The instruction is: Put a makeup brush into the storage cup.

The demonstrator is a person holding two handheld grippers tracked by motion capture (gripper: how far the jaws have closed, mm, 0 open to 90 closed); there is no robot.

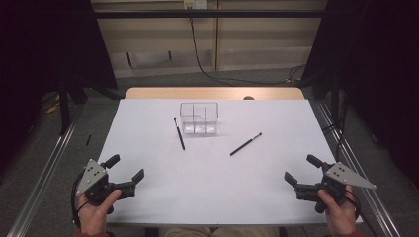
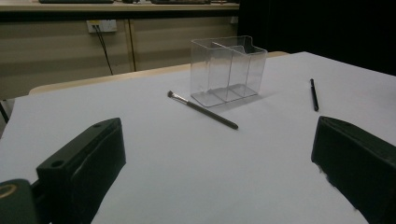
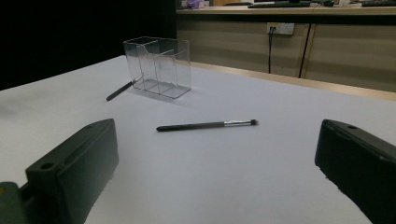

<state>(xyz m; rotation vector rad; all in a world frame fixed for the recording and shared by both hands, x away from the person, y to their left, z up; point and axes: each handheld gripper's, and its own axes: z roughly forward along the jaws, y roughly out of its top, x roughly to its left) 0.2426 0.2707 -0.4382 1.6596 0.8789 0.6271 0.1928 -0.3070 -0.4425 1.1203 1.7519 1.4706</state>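
Two brushes lie flat on the white worktop [image 1: 148,197]. The left brush [image 1: 179,133] sits just beside the clear organizer [image 1: 199,118], on its left; the right brush [image 1: 245,144] lies apart from it, angled toward my right side. The organizer stands upright near the far middle, its compartments bare as far as I can see.

My left gripper [image 1: 129,170] and right gripper [image 1: 297,170] hover at the near corners, both with jaws spread wide and nothing between them.

The risk, as I judge it: these handles are thin and lie flush with the worktop, so my jaws may close over one and skid it away, or roll it. Reaching for the left brush, I could knock the light organizer and tip it. Lowered at a slant, a brush could catch a divider wall.
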